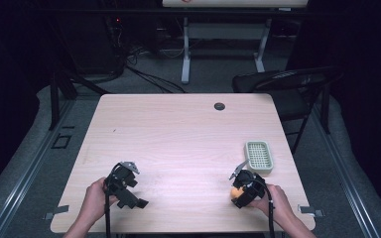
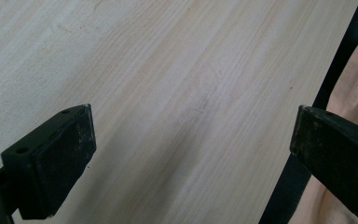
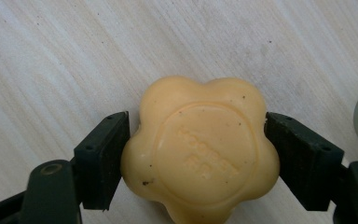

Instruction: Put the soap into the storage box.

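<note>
The soap [image 3: 200, 151] is pale orange-yellow, flecked with dark specks, a round stamp pressed in its face. Both grippers [image 1: 241, 191] are black. The table [image 1: 178, 134] is light wood with fine grain. The dish [image 1: 258, 156] is pale grey-green, its top gridded.

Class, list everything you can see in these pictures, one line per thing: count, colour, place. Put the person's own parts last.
soap bar: one, pale orange, flower-shaped, between the right gripper's jaws near the table's front right.
soap dish: one, pale green, slatted, on the table just beyond the soap bar.
table: one, light wood.
folding chair: one, black, past the table's far right corner.
left gripper: one, black, jaws open on nothing, front left.
right gripper: one, black, shut on the soap bar.
hands: two, at the table's front edge.
</note>
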`<state>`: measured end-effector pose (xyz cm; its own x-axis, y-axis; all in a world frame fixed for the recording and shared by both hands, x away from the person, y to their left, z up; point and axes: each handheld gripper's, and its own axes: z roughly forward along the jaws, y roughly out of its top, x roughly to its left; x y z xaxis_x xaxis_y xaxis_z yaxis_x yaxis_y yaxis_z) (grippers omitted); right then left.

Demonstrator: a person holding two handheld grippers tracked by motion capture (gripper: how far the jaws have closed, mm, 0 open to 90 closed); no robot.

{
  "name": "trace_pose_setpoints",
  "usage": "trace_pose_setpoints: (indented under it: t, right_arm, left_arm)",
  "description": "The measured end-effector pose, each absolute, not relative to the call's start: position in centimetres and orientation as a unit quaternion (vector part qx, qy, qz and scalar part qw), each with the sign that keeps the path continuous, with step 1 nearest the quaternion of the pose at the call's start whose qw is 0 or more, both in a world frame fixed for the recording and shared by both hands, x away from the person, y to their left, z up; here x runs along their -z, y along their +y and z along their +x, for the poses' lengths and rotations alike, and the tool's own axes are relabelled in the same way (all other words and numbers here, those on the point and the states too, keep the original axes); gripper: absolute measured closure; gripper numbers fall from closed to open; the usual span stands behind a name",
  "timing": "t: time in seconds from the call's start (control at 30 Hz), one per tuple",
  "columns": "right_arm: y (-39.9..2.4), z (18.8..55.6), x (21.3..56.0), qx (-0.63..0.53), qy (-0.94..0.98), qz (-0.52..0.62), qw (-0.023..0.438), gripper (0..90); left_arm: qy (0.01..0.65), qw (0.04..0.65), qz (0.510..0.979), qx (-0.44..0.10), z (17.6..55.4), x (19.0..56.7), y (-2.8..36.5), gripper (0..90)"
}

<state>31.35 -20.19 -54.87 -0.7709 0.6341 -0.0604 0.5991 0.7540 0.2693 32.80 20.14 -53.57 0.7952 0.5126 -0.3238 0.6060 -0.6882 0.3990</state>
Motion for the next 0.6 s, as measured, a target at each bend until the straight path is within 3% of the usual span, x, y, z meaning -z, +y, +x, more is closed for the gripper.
trace_pose_setpoints:
  t: [0.6]
  right_arm:
    - [-20.4,31.2,53.9,-0.134,0.930,0.334,0.083,24.9]
  left_arm:
    - [0.305,0.250,0.914,0.092,32.8,53.5,20.2,0.6]
